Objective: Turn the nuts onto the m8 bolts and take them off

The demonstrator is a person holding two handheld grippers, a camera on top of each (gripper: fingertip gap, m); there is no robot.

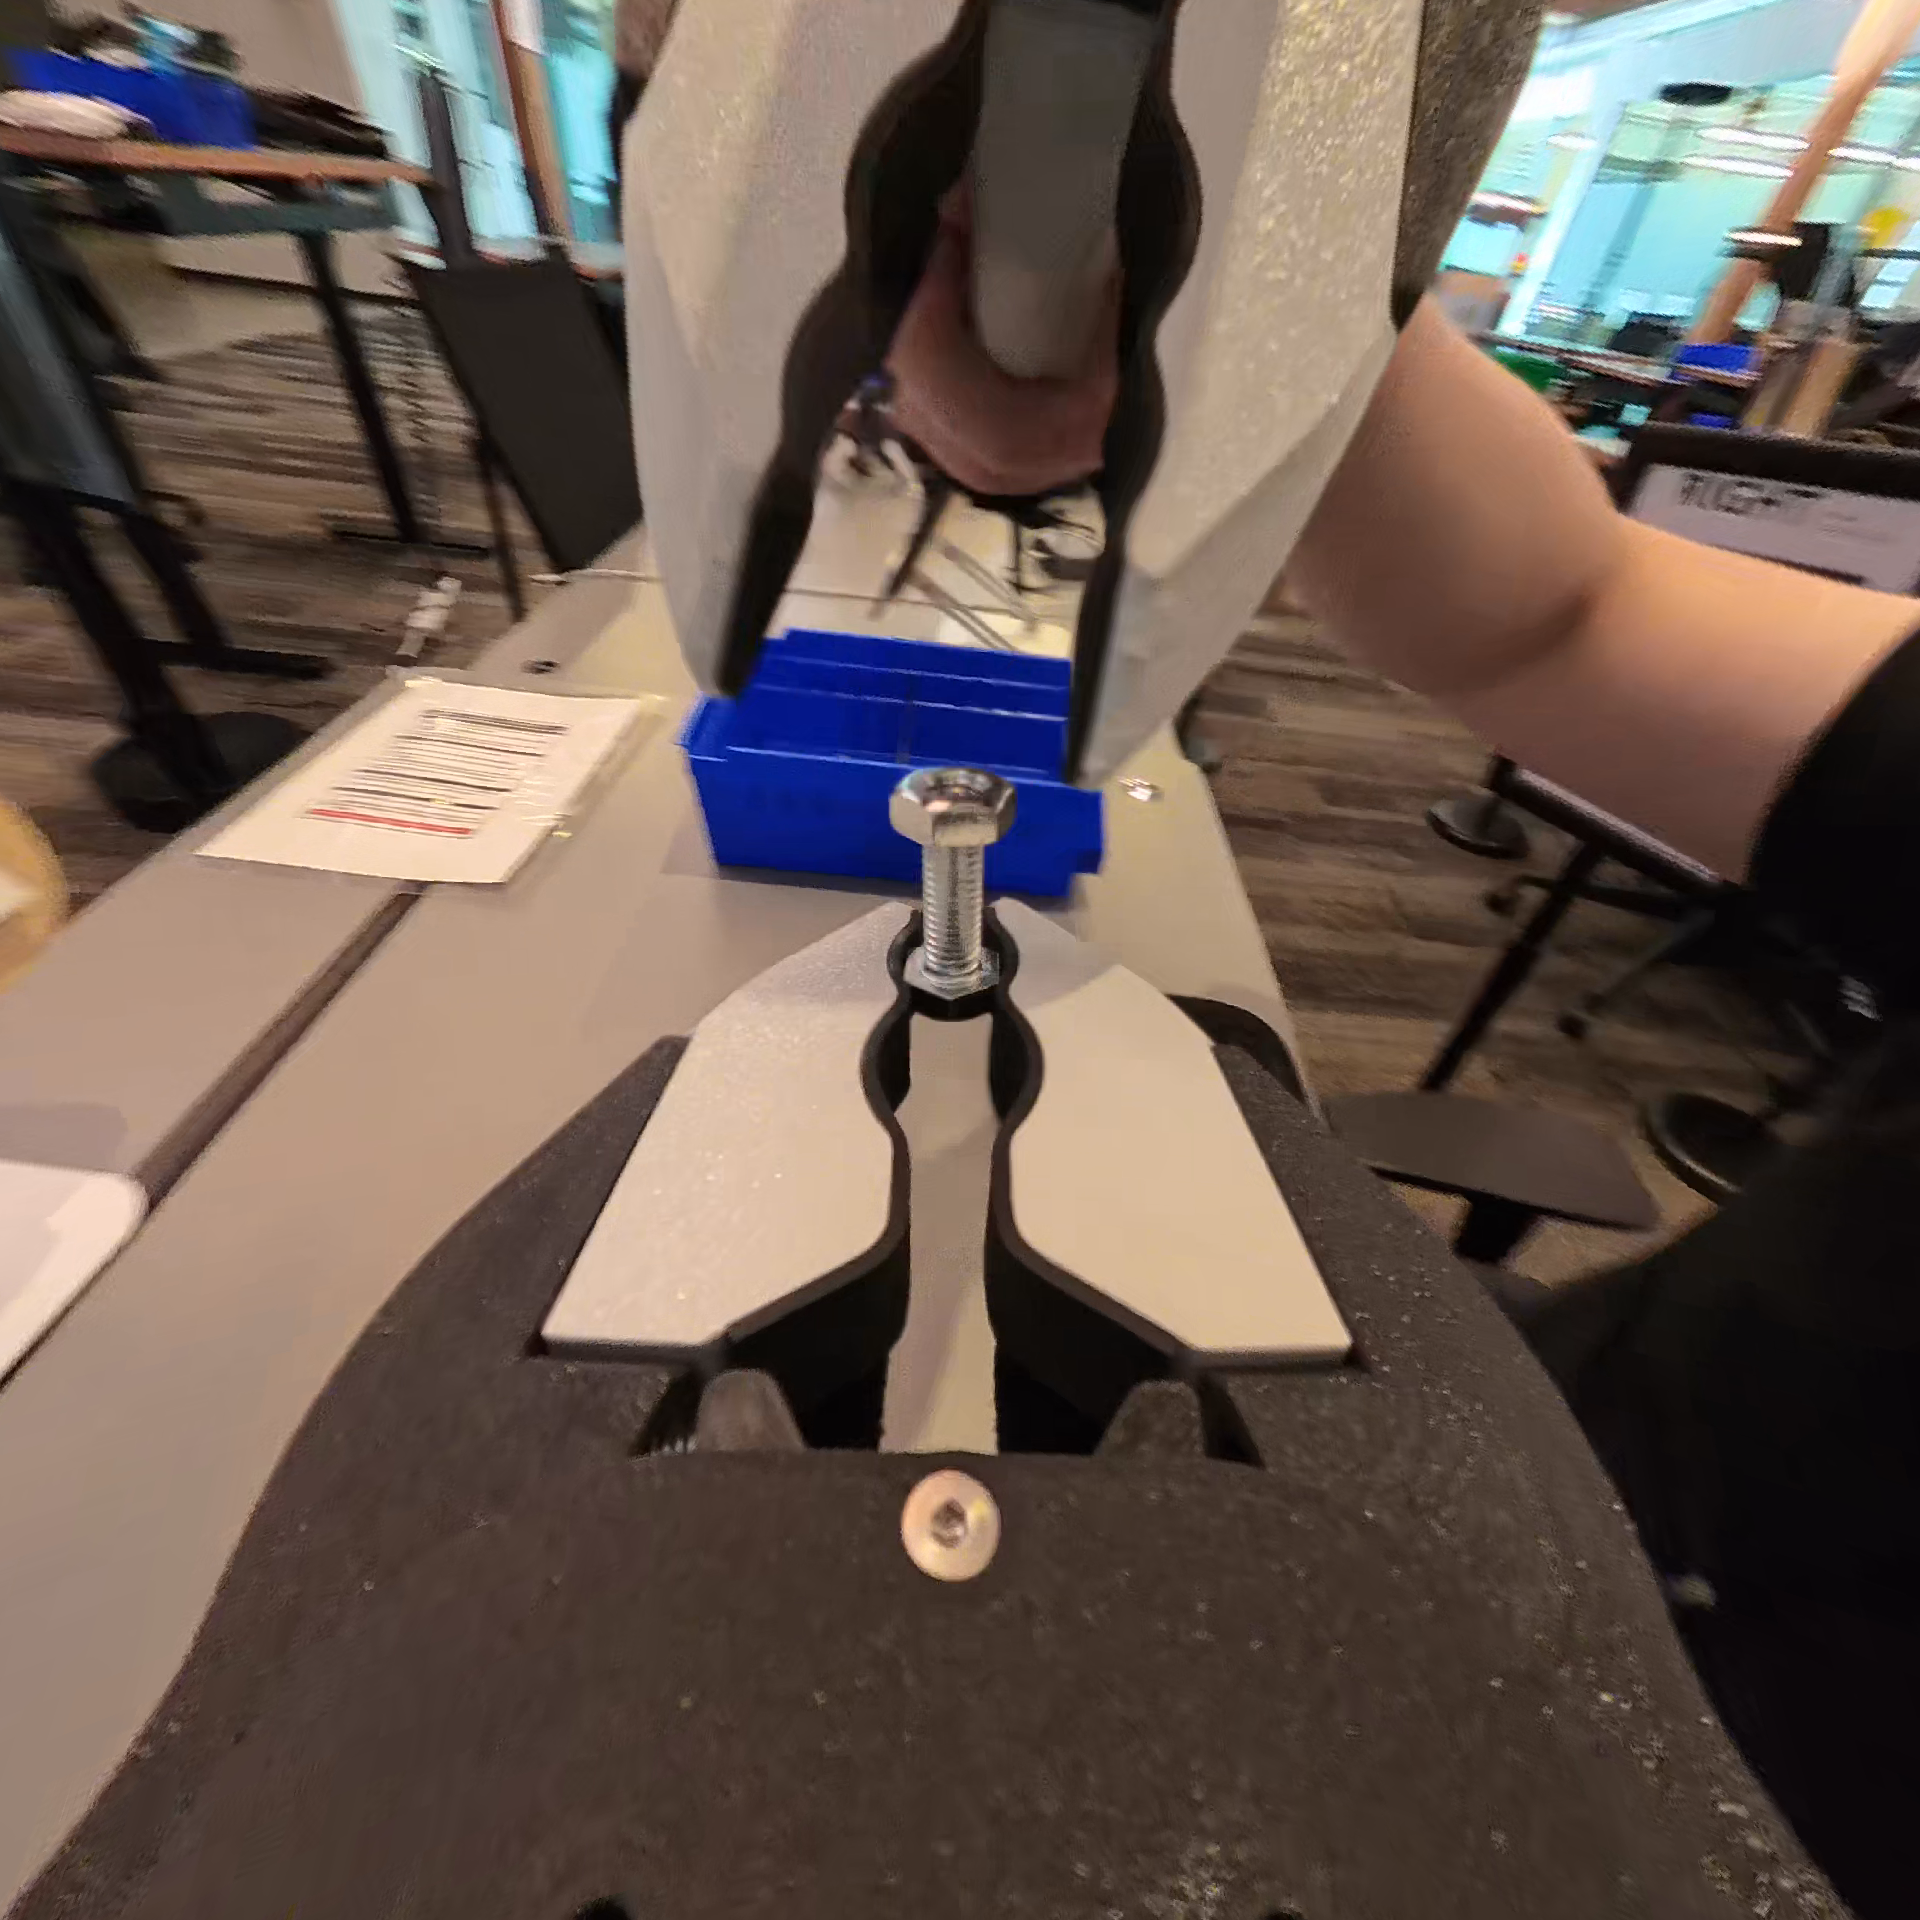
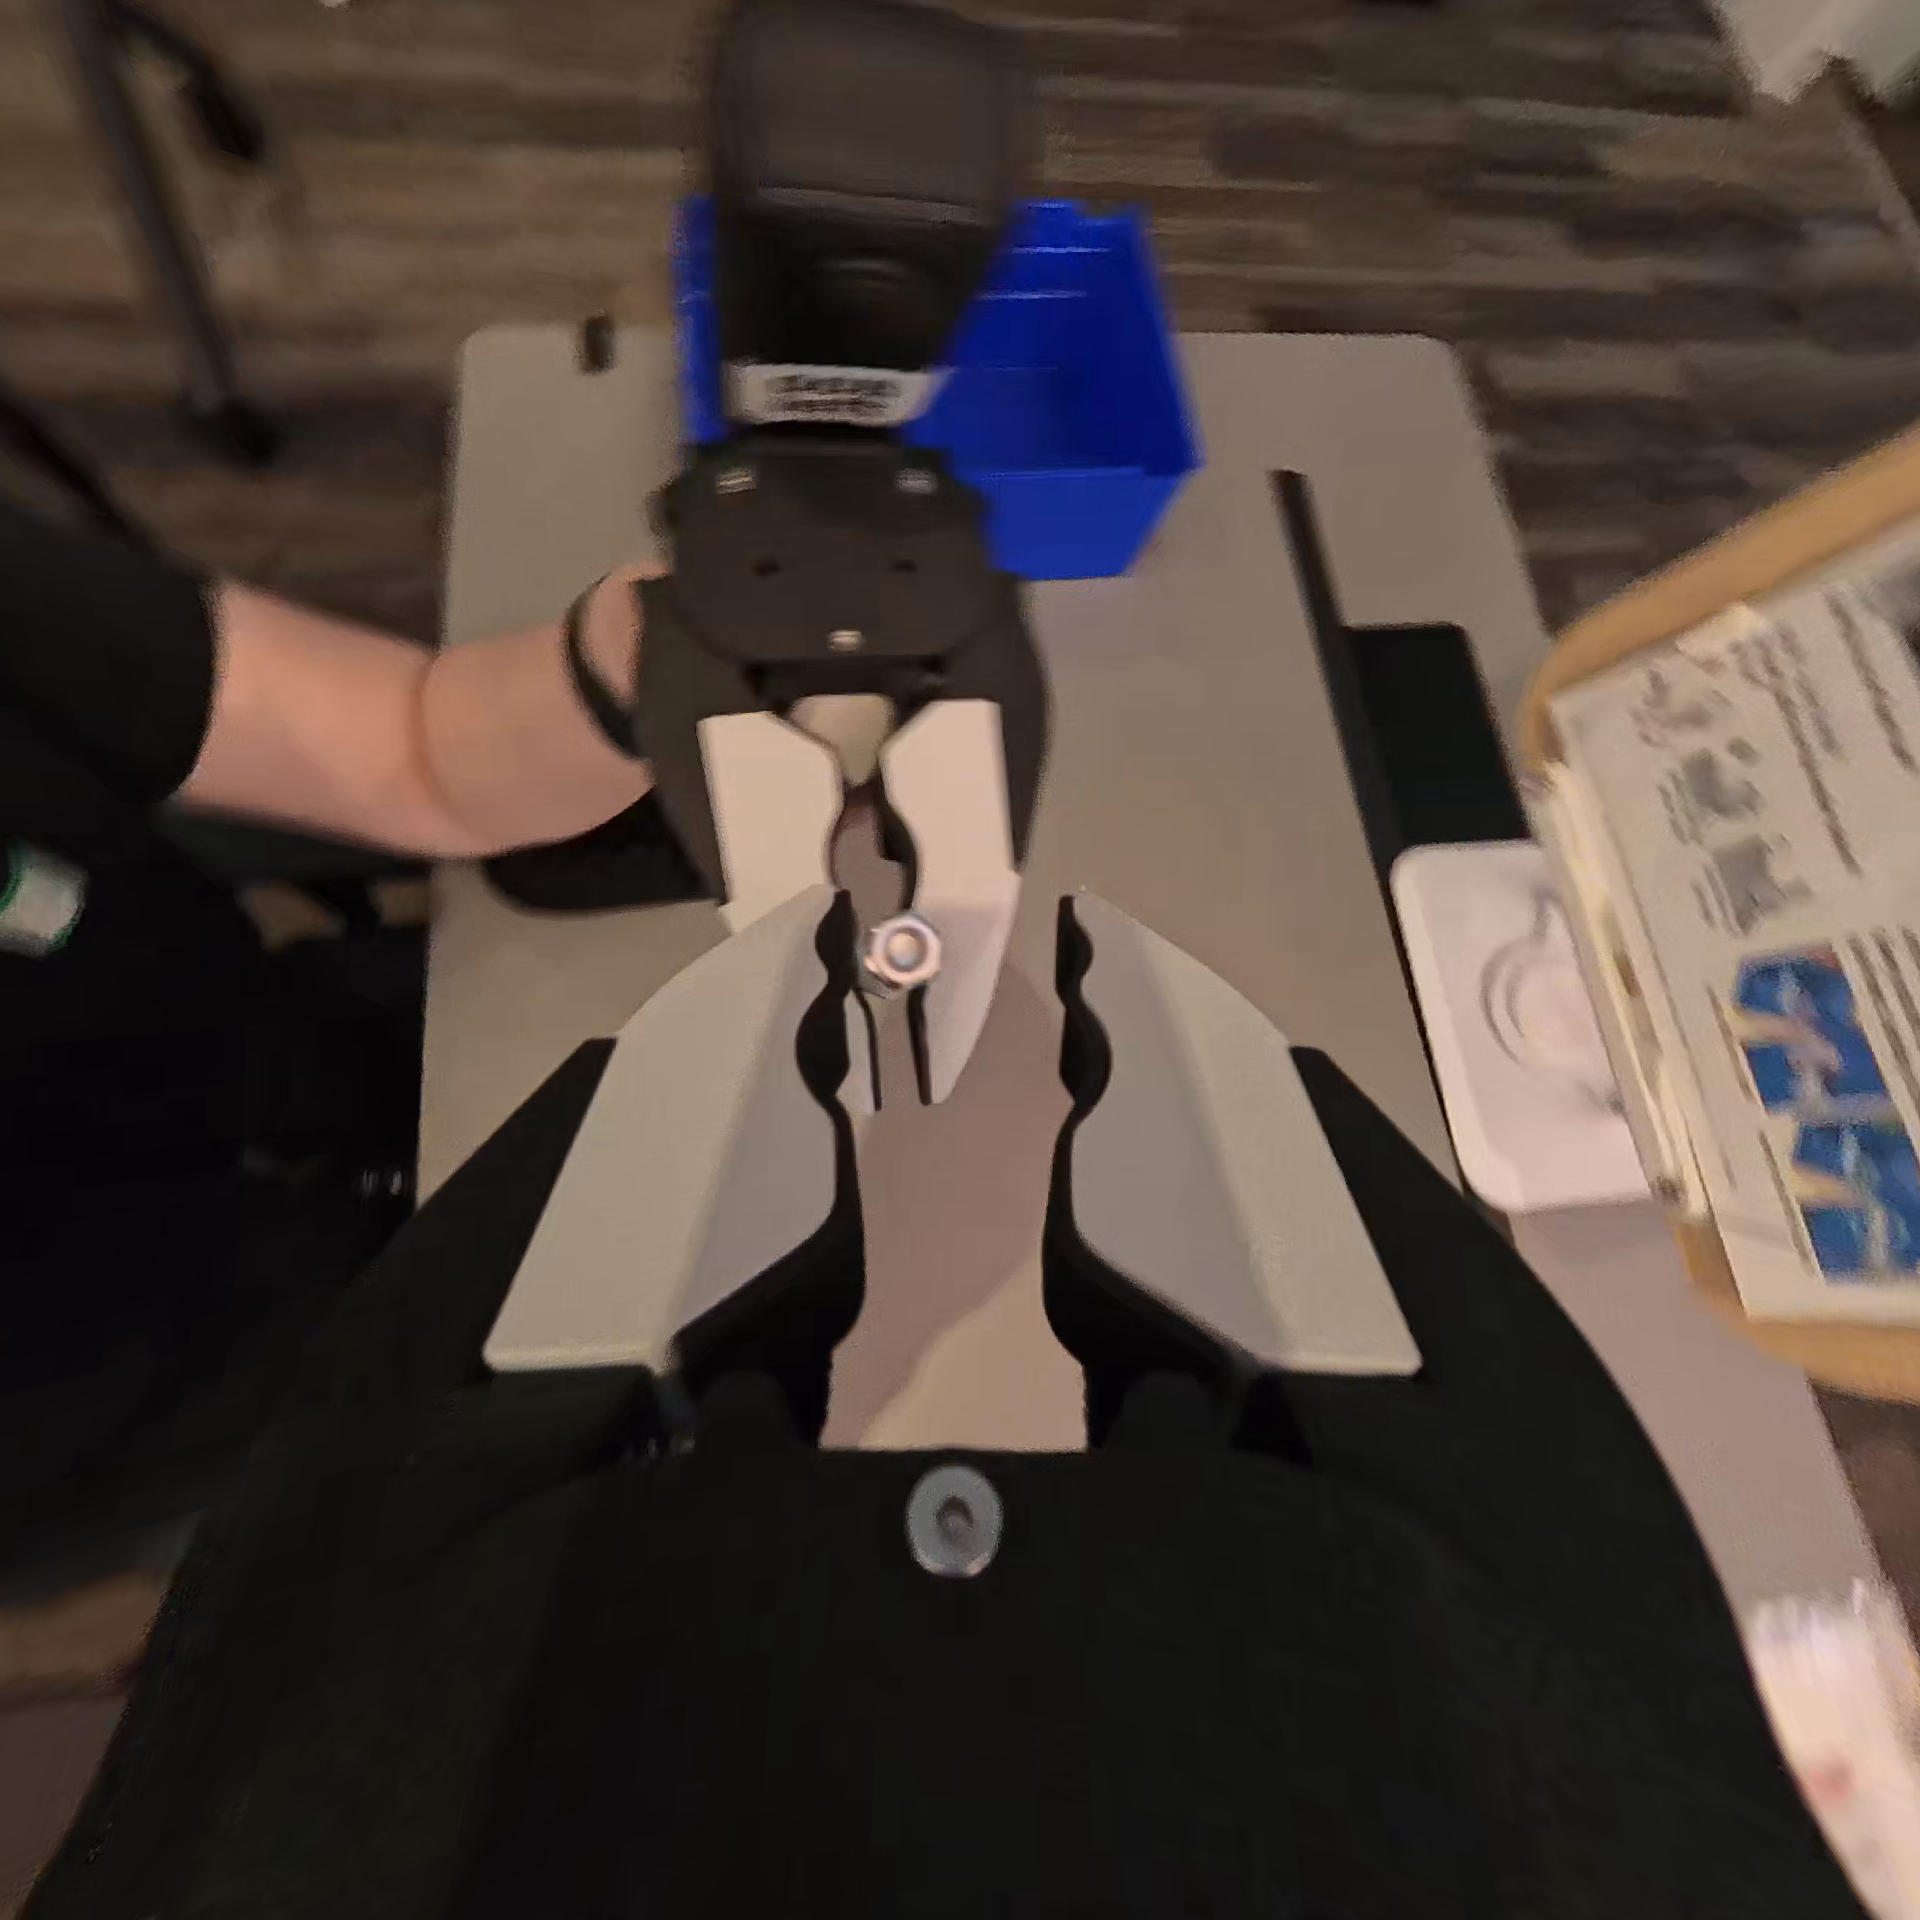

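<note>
A silver M8 bolt (image 1: 953,902) stands upright with its lower end clamped in the notch of my left gripper (image 1: 951,940), which is shut on it. A hex nut (image 1: 953,808) sits at the top of the threaded shaft. My right gripper (image 1: 914,717) hangs just above the nut, fingers pointing down and open, one finger on each side and apart from it. In the right wrist view I look down on the nut (image 2: 902,951); it lies near the left finger of my open right gripper (image 2: 951,914), and the left gripper (image 2: 902,1081) is below it.
A blue divided bin (image 1: 831,810) stands on the grey table (image 1: 468,1039) right behind the bolt, also in the right wrist view (image 2: 1070,416). A printed sheet (image 1: 426,779) lies to the left. A white tray (image 2: 1517,1018) and a wooden board with sheets (image 2: 1766,935) lie to the right. The grippers' ends are close to 6 cm from one another.
</note>
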